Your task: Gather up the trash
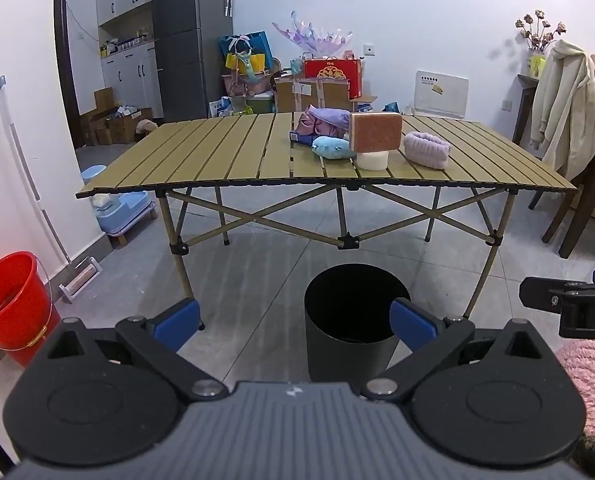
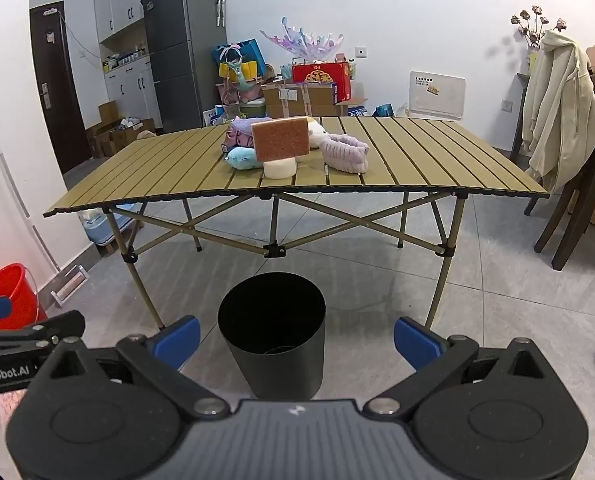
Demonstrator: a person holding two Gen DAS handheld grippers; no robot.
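Both grippers wide open, bin waiting on the floor, things still on the table.

The left gripper (image 1: 295, 318) and the right gripper (image 2: 297, 340) have their blue fingers spread far apart and hold nothing. The round black trash bin (image 2: 272, 336) stands on the grey floor, just in front of the tan slatted folding table (image 2: 437, 160). On the table sits a small heap: an orange-brown sponge block (image 2: 280, 139) leaning on a short white roll (image 2: 280, 168), a soft blue plush toy (image 2: 243, 157), a fluffy lilac band (image 2: 347, 152) and purple cloth (image 2: 239, 130). The things sit close together, so grabbing one could knock the sponge over or push the roll off the edge. Soft things could slip out.
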